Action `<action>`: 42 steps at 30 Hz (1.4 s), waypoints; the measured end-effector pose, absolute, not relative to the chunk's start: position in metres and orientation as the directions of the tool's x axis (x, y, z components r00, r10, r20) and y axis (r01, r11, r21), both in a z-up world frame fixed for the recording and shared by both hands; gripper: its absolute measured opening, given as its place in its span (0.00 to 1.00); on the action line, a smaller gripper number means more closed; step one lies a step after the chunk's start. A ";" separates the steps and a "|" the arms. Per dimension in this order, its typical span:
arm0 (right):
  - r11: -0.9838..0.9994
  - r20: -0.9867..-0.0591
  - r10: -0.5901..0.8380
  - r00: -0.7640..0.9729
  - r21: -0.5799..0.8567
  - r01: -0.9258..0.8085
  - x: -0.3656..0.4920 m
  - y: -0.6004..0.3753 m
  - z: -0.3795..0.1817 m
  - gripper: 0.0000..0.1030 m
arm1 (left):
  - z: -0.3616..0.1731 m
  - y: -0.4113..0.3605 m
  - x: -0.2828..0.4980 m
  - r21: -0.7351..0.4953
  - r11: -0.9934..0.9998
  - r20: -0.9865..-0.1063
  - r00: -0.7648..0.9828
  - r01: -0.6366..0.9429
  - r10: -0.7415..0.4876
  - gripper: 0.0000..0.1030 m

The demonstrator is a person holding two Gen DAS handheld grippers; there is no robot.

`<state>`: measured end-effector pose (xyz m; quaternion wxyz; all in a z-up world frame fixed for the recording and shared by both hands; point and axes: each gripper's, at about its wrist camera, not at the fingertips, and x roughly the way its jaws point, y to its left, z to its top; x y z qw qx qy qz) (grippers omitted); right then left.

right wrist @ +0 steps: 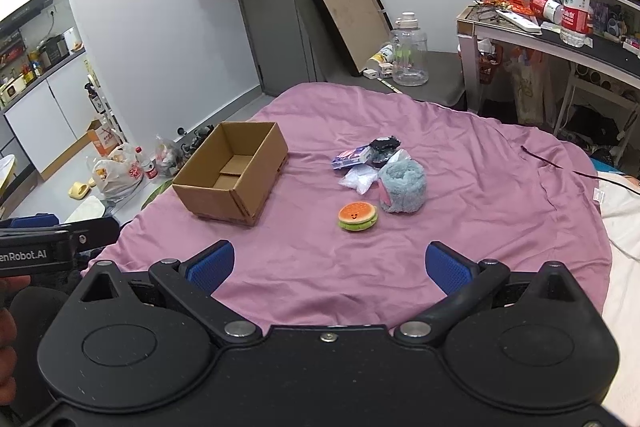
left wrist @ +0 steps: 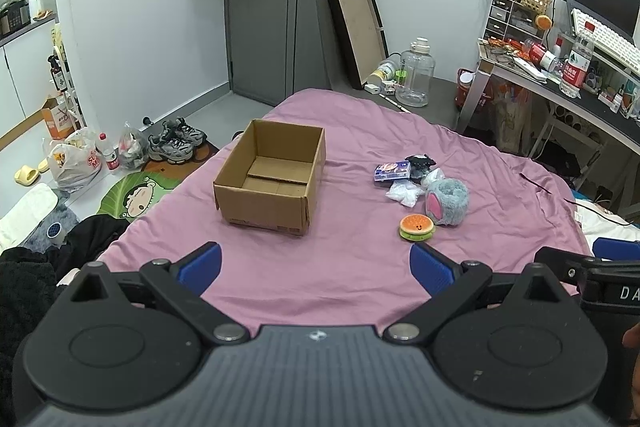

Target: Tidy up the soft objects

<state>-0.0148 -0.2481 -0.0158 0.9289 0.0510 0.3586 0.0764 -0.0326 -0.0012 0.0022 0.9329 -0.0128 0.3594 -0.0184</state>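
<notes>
Left gripper (left wrist: pixel 316 269): jaws spread wide, nothing between the blue pads, held low over the near part of the bed (left wrist: pixel 360 287). Right gripper (right wrist: pixel 329 269): also wide open and empty, beside the left one.

Cardboard box (left wrist: pixel 272 179) sits open and empty on the pink sheet at about 11 o'clock from the left gripper. Soft items cluster well apart from the box, at about 1 o'clock: burger plush (left wrist: pixel 417 227) nearest, grey fluffy roll (left wrist: pixel 448 201) with pink ear just behind it and touching, white plastic packet (left wrist: pixel 404 191), blue-white tissue pack (left wrist: pixel 393 171), and a black item (left wrist: pixel 420 163) farthest back.
</notes>
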 end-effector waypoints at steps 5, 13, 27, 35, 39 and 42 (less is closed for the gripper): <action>0.984 -0.656 0.176 0.734 0.143 -0.108 -0.016 -0.245 -0.014 1.00 | 0.002 -0.002 -0.033 -0.040 0.999 -0.669 0.742 0.023 -0.044 0.97; 0.984 -0.661 0.171 0.730 0.145 -0.099 -0.017 -0.246 -0.015 1.00 | 0.002 -0.002 -0.033 -0.039 0.999 -0.669 0.742 0.023 -0.043 0.97; 0.985 -0.662 0.170 0.730 0.146 -0.097 -0.018 -0.247 -0.015 1.00 | 0.003 -0.002 -0.036 -0.040 0.999 -0.669 0.742 0.023 -0.044 0.97; 0.984 -0.662 0.173 0.730 0.147 -0.100 -0.017 -0.247 -0.015 1.00 | 0.003 -0.001 -0.036 -0.041 0.999 -0.669 0.742 0.025 -0.046 0.97; 0.983 -0.663 0.179 0.727 0.157 -0.099 -0.016 -0.248 -0.017 1.00 | 0.003 -0.001 -0.036 -0.041 0.999 -0.669 0.742 0.023 -0.045 0.97; 0.982 -0.667 0.181 0.723 0.156 -0.102 -0.013 -0.248 -0.019 1.00 | 0.003 0.000 -0.034 -0.044 0.999 -0.672 0.739 0.019 -0.044 0.97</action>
